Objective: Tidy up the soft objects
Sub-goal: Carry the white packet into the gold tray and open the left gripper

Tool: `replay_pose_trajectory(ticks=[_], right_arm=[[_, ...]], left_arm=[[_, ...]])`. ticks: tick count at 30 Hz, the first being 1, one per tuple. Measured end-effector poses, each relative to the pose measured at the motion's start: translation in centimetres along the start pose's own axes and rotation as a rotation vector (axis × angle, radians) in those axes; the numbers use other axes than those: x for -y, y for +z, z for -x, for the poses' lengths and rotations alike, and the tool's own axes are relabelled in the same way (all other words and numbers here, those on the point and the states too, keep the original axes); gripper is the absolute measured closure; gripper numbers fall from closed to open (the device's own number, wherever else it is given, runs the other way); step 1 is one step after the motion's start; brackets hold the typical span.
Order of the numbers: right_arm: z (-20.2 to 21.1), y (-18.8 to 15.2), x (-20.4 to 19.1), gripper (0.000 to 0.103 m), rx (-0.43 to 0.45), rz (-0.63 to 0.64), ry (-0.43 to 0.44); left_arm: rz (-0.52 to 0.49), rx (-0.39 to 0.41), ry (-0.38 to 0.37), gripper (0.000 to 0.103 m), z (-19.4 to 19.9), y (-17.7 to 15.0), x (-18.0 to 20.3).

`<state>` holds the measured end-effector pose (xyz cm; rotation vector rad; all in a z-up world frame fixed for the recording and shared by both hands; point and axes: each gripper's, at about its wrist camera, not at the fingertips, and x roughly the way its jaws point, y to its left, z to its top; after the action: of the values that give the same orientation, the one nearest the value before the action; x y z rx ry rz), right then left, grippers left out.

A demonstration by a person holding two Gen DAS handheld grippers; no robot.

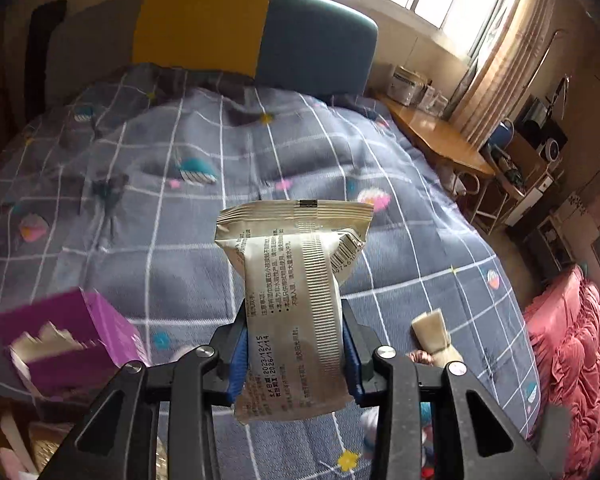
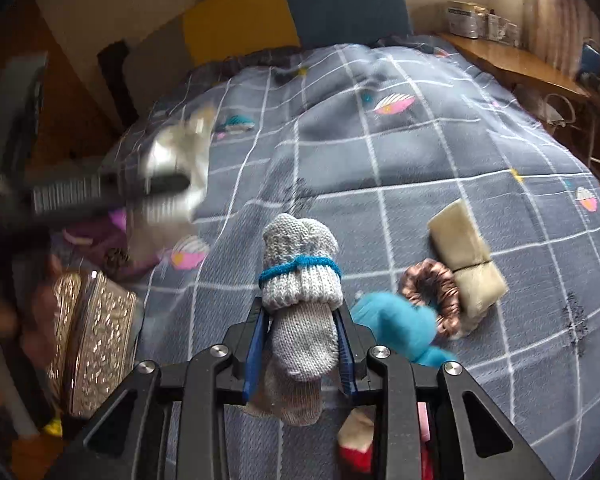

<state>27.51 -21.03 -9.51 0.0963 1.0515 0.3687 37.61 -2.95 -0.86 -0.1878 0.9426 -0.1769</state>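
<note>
My left gripper (image 1: 294,350) is shut on a beige printed tissue packet (image 1: 296,292), held upright above the grey checked quilt (image 1: 260,160). In the right wrist view the same gripper and packet (image 2: 176,168) show as a blur at the left. My right gripper (image 2: 302,346) is shut on a rolled grey knitted sock bundle (image 2: 300,280) with a blue band round it. To its right on the quilt (image 2: 420,160) lie a turquoise soft item (image 2: 400,324), a brown scrunchie (image 2: 432,296) and a folded beige cloth roll (image 2: 466,256).
An open purple box (image 1: 72,340) with white items stands at the bed's left. An embossed metallic box (image 2: 96,340) sits by the bed's left edge. Headboard (image 1: 252,32) at the far end, wooden desk (image 1: 432,132) at right, pink bedding (image 1: 576,360) on the floor side.
</note>
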Motion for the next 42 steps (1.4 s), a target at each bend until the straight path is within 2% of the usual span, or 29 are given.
replay_pose_trajectory(ticks=[3,5,7,9,12,18,22,26,30,34,37,42], right_arm=[[-2.4,-1.8,-3.2,0.071,-0.062,0.108,0.005],[-4.3,-2.7,-4.3,0.071,-0.096,0.139,-0.002],[-6.2,-3.2,-4.9,0.071,-0.146,0.162,-0.046],[-6.6,-3.4,-5.0,0.071,-0.148,0.182,-0.063],[-6.9,-3.5,-4.0,0.069,-0.163,0.132,-0.041],[-7.8,-4.1,-3.7,0.064,-0.205,0.124,-0.054],[-7.7,-4.7,-4.9,0.065,-0.179,0.195,-0.118],[-7.6,-5.0,-5.2,0.066,-0.157,0.227,-0.139],[-7.4,-5.2,-5.3,0.066,-0.141,0.248,-0.15],[-7.6,-5.3,-5.6,0.066,-0.133,0.256,-0.162],[-7.5,-5.5,-5.8,0.066,-0.124,0.266,-0.174],[-7.6,-5.5,-6.0,0.066,-0.113,0.276,-0.187]], left_arm=[[0.049,0.061,0.066,0.064,2.5,2.9,-4.0],[0.095,0.097,0.128,0.064,4.4,3.8,-8.0],[0.15,0.122,0.186,0.064,6.1,3.8,-12.6],[0.214,0.14,0.226,0.065,8.0,3.0,-17.3],[0.279,0.173,0.293,0.065,11.1,0.0,-22.9],[0.412,0.182,0.324,0.065,15.9,-9.9,-31.0],[0.489,0.169,0.312,0.065,18.0,-17.4,-33.3],[0.527,0.162,0.311,0.064,20.0,-23.7,-34.3],[0.568,0.163,0.346,0.064,21.5,-28.4,-34.7],[0.556,0.116,0.394,0.064,21.4,-31.0,-35.2],[0.549,0.071,0.438,0.063,20.4,-31.7,-35.5],[0.534,0.022,0.438,0.062,19.1,-32.6,-35.3]])
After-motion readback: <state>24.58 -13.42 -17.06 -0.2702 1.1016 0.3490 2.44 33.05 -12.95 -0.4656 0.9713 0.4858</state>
